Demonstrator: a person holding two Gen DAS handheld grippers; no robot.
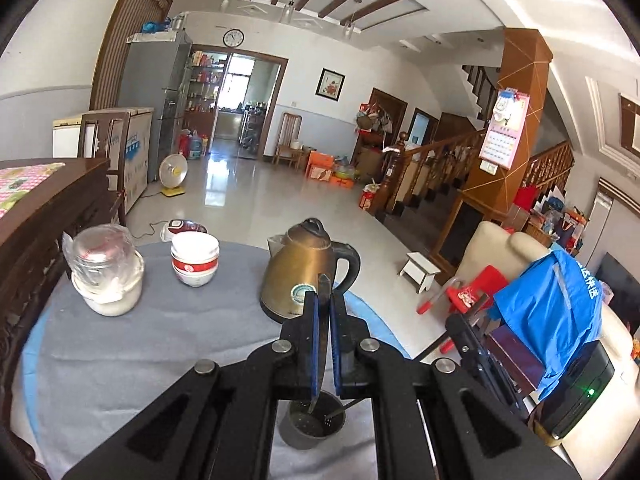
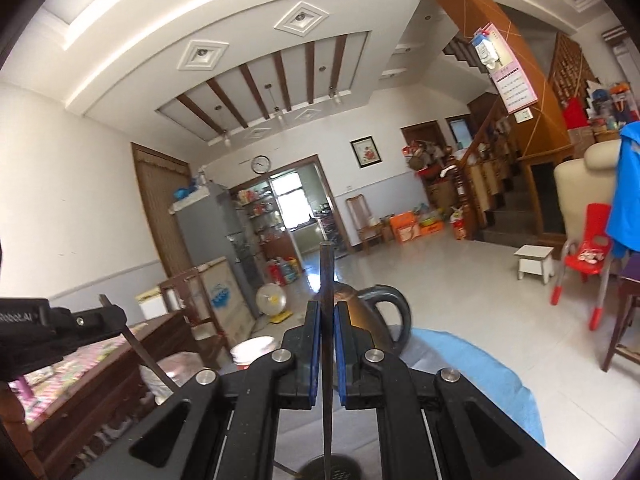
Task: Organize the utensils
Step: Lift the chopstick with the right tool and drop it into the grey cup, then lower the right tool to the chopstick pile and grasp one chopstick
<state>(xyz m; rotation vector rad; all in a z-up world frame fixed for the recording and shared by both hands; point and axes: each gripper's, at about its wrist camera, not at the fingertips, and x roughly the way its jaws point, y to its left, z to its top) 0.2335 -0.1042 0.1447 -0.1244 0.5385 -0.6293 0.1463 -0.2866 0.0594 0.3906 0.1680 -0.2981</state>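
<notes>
My left gripper (image 1: 323,300) is shut on a thin dark metal utensil (image 1: 323,285). Its top pokes out above the blue pads and its lower end hangs over a perforated metal utensil cup (image 1: 296,434) on the grey tablecloth. Another utensil (image 1: 340,413) leans inside the cup. My right gripper (image 2: 328,305) is shut on a long thin dark utensil (image 2: 326,264) that runs down toward the same cup (image 2: 340,470). In the right wrist view the left gripper (image 2: 108,316) shows at the left with its utensil (image 2: 140,354) slanting down. The right gripper (image 1: 474,314) shows at the right of the left wrist view.
A brass kettle (image 1: 304,276) with a black handle stands just beyond the cup. Stacked red-and-white bowls (image 1: 195,258) and a wrapped glass jar (image 1: 104,268) sit at the table's far left. A dark wooden bench (image 1: 44,216) borders the left. A red chair (image 2: 588,248) and white stool (image 2: 534,264) stand on the floor.
</notes>
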